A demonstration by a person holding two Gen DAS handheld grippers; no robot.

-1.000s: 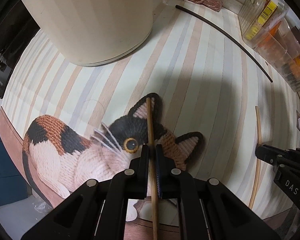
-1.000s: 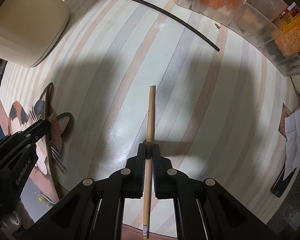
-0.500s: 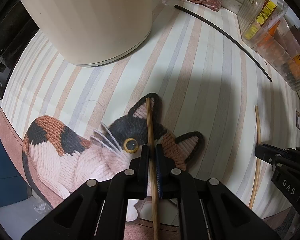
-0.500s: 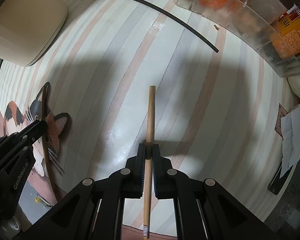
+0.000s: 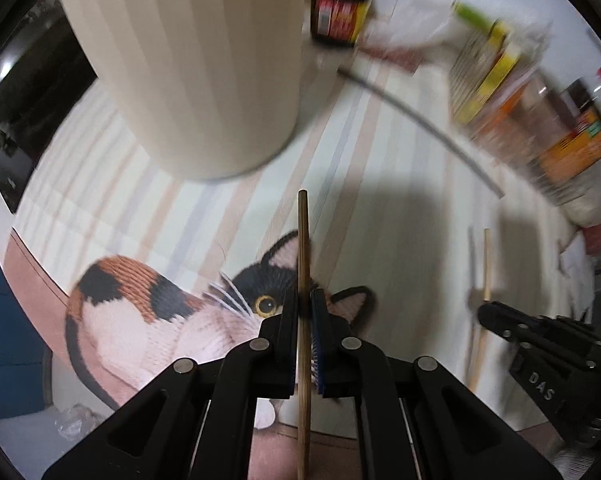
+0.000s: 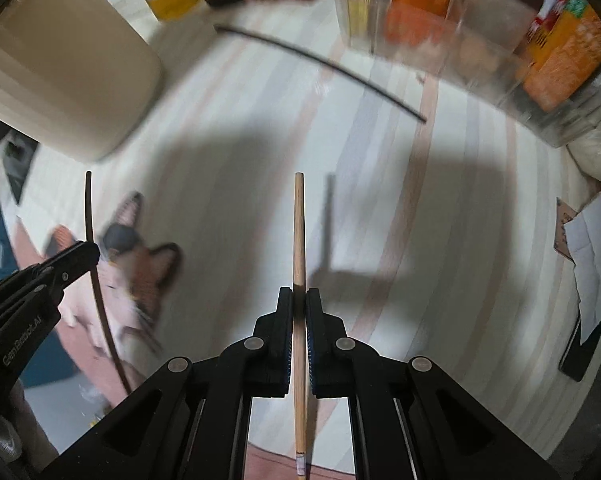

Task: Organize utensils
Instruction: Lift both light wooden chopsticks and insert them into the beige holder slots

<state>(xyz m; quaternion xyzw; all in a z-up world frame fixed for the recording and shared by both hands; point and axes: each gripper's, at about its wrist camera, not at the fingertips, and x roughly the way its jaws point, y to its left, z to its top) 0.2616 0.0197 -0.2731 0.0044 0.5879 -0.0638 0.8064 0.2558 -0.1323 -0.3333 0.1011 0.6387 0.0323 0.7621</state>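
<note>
My left gripper [image 5: 303, 304] is shut on a brown wooden chopstick [image 5: 302, 240], which hangs above a cat-shaped mat [image 5: 160, 312]. My right gripper [image 6: 299, 300] is shut on a paler wooden chopstick [image 6: 299, 224], held off the striped tablecloth [image 6: 440, 240] with its shadow cast to the right. In each wrist view the other gripper shows at the side with its stick: the right gripper [image 5: 485, 311] at the right edge, the left gripper [image 6: 90, 249] at the left edge. A black chopstick [image 6: 320, 65] lies loose on the cloth further back.
A tall cream ribbed container [image 5: 204, 60] stands at the back left. A dark sauce bottle [image 5: 338, 8] and clear bins of packets [image 6: 500, 40] line the back and right. Papers [image 6: 592, 256] and a dark phone lie at the right edge.
Both grippers have risen with their chopsticks, which now hang off the cloth. Both views tilt up, showing more of the container, bottle and bins, with motion blur.
</note>
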